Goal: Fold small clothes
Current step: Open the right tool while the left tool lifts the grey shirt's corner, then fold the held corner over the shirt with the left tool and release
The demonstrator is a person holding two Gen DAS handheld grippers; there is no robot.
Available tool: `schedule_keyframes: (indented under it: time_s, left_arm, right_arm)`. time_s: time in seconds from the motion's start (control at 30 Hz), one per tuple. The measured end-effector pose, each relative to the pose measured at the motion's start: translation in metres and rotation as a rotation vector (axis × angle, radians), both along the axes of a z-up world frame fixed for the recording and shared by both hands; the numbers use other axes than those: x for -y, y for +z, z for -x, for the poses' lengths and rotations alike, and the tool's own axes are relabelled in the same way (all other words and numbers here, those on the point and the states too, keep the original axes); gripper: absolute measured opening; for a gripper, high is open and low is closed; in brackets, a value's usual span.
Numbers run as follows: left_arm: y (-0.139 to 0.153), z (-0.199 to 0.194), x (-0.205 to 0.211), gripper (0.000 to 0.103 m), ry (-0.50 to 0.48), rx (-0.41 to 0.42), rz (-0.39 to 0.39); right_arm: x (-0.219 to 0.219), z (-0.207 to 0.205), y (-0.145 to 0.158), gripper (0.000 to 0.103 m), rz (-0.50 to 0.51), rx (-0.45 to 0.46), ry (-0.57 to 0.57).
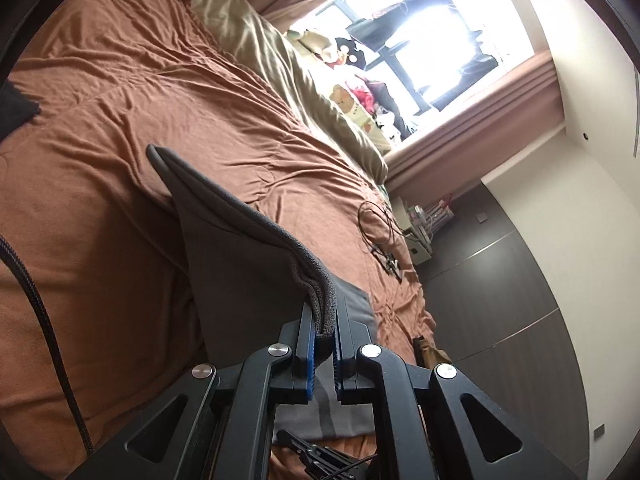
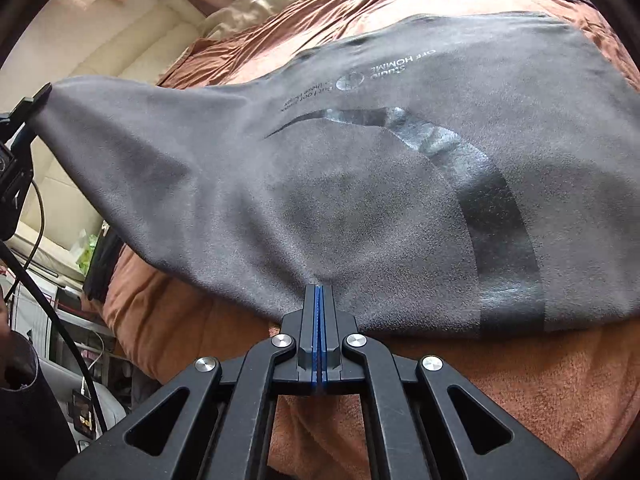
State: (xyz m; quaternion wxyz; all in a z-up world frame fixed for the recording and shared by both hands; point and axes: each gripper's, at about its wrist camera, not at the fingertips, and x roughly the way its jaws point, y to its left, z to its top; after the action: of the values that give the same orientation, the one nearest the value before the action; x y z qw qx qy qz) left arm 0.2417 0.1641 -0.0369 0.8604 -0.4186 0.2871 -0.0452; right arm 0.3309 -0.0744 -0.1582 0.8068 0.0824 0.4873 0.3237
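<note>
A dark grey garment (image 2: 360, 184) with a printed logo and a darker curved stripe lies spread on the brown bedspread (image 2: 500, 392). My right gripper (image 2: 319, 290) is shut on its near edge. My left gripper (image 1: 325, 320) is shut on a thick folded corner of the same grey garment (image 1: 240, 248) and holds it lifted above the bed. In the right wrist view the left gripper (image 2: 38, 98) shows at the far left, pulling that corner up and out.
The brown bedspread (image 1: 120, 140) covers the bed, with a beige quilt (image 1: 280, 60) along its far side. A black cable and small device (image 1: 384, 240) lie on the bed near its edge. Soft toys (image 1: 352, 80) sit by the window. A dark cloth (image 1: 16, 108) lies at the left.
</note>
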Motion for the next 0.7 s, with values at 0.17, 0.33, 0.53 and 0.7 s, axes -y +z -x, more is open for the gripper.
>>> schedule_keyframes:
  time_s: [0.17, 0.33, 0.53, 0.7]
  left_arm:
    - [0.014, -0.017, 0.023, 0.007, -0.064, 0.024, -0.014]
    - [0.024, -0.032, 0.047, 0.007, -0.123, 0.034, -0.032]
    - [0.025, -0.052, 0.080, 0.007, -0.196, 0.027, -0.043]
    - [0.025, -0.066, 0.113, 0.007, -0.276, 0.027, -0.058]
  right_arm:
    - [0.035, 0.005, 0.019, 0.000, -0.018, 0.058, -0.042]
    - [0.070, 0.019, 0.034, 0.062, -0.074, 0.116, -0.075]
    - [0.098, 0.039, 0.045, 0.069, -0.065, 0.180, -0.109]
    - [0.118, 0.042, 0.049, 0.069, -0.047, 0.181, -0.141]
